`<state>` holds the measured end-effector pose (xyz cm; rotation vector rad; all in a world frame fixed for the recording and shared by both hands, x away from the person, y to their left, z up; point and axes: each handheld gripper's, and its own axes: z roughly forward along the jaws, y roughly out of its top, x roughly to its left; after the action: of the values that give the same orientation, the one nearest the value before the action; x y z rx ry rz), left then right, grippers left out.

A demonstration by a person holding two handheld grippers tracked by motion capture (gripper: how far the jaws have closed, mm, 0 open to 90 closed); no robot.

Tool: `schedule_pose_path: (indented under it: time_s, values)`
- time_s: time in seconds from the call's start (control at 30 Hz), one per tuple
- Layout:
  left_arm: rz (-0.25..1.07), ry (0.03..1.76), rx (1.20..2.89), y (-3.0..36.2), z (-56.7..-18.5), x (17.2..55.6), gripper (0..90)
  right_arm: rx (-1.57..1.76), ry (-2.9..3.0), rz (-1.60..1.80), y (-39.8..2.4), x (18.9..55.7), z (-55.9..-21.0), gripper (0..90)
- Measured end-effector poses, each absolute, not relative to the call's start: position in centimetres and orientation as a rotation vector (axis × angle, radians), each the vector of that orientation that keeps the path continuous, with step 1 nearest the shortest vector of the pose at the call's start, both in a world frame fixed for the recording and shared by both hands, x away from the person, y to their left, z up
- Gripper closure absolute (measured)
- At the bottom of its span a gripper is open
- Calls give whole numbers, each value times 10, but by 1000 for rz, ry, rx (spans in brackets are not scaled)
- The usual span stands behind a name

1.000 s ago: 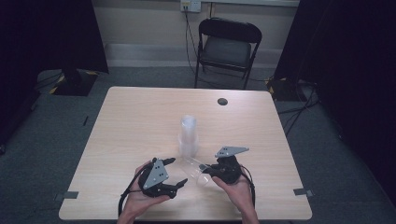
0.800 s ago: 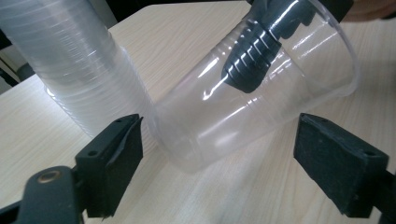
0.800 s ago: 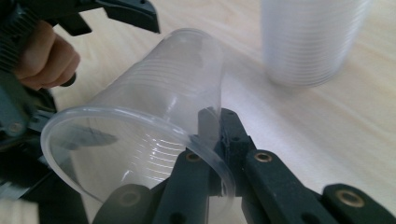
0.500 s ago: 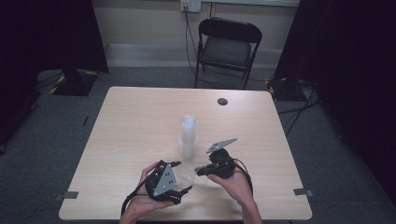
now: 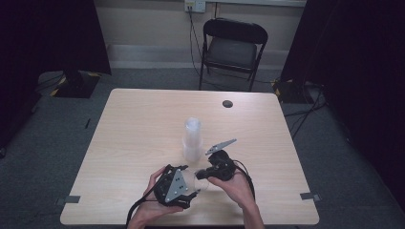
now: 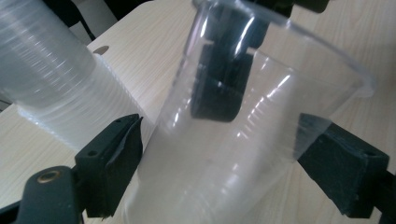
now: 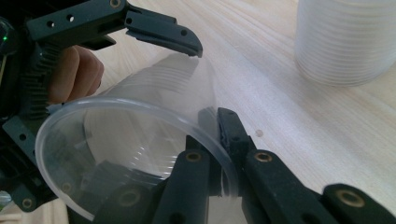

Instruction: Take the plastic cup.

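A clear plastic cup [image 5: 198, 179] lies tilted between both grippers near the table's front edge. My right gripper [image 5: 199, 174] is shut on its rim; the right gripper view shows the two jaws of the right gripper [image 7: 215, 131] pinching the rim of the cup [image 7: 140, 116]. My left gripper [image 5: 191, 182] stands open around the cup's lower body. In its own view the left gripper [image 6: 224, 156] has the cup [image 6: 224, 140] between wide jaws, which opened up and have just closed a touch. A tall stack of clear cups [image 5: 192, 138] stands upright just beyond.
The light wooden table [image 5: 138, 119] has a small black round cap [image 5: 228, 103] at its far side. A black folding chair [image 5: 232, 47] stands behind it, with cables on the grey floor. Both hands work close to the front edge.
My right hand has drifted a little left and toward the stack with the cup's rim in its jaws, its grey plate tipping up. The left hand has hardly moved.
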<state>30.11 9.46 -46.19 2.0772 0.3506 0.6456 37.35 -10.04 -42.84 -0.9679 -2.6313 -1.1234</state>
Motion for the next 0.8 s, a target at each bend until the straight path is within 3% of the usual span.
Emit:
schedule_pose_path:
  time_s: [0.63, 0.8]
  values:
    - [652, 334, 2072, 81, -458, 299, 208, -967, -2642, -1032, -86, 377, -435, 888]
    - [653, 343, 2065, 82, -458, 298, 261, -969, -2641, -1028, -85, 377, -435, 888]
